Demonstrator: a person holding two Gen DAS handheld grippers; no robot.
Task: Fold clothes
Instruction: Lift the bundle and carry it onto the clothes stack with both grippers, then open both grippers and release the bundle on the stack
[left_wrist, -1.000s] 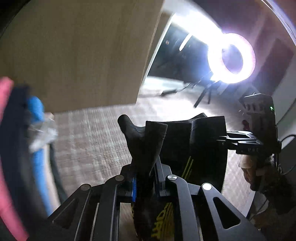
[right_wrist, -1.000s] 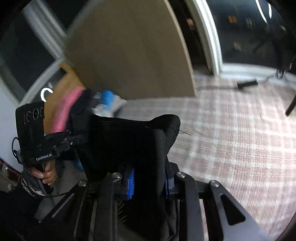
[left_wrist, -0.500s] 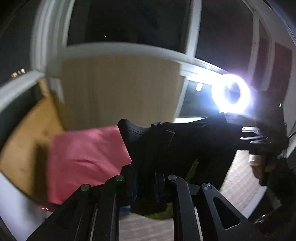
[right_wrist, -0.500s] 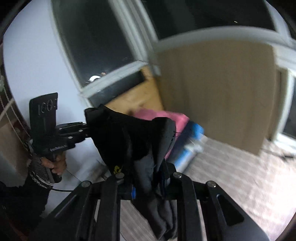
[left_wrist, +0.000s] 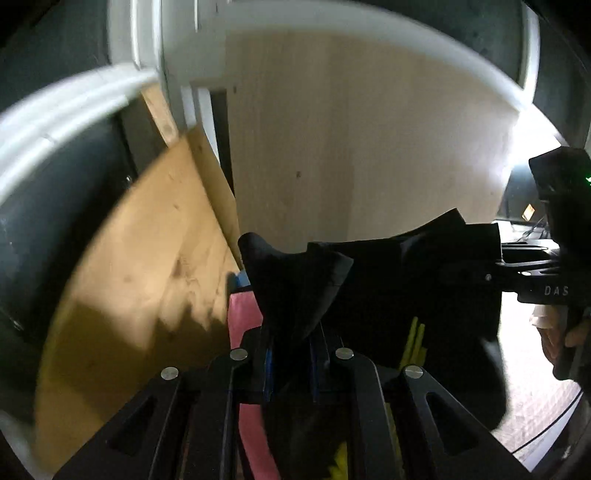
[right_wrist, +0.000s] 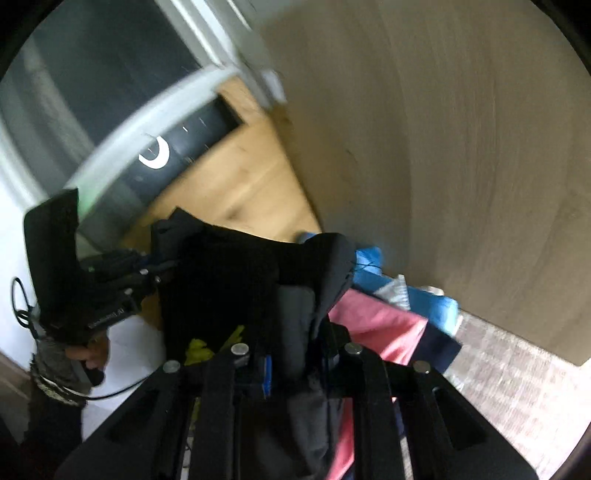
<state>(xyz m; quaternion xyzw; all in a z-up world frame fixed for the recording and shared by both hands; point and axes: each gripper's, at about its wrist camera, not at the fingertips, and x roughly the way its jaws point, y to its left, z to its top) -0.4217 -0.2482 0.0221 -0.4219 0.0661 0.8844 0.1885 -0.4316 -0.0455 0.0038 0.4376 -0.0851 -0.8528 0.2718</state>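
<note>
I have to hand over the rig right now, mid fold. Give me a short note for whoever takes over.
Left gripper: shut on the black garment, one corner bunched between its fingers.
Right gripper: shut on the black garment's other corner.
The garment hangs in the air, stretched between both grippers; yellow print shows low on it.
Beyond it, a pile with pink cloth and blue cloth lies by a pale board.
Done: garment picked up. Left: lay it down and fold it; no finished fold visible.

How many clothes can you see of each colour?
Black: 1, the black garment held up by both tools, left tool and right tool.
Pink: 1, the pink cloth.
Blue: 1, the blue cloth.
Total: 3, though the pile behind is blurred and partly hidden.
</note>
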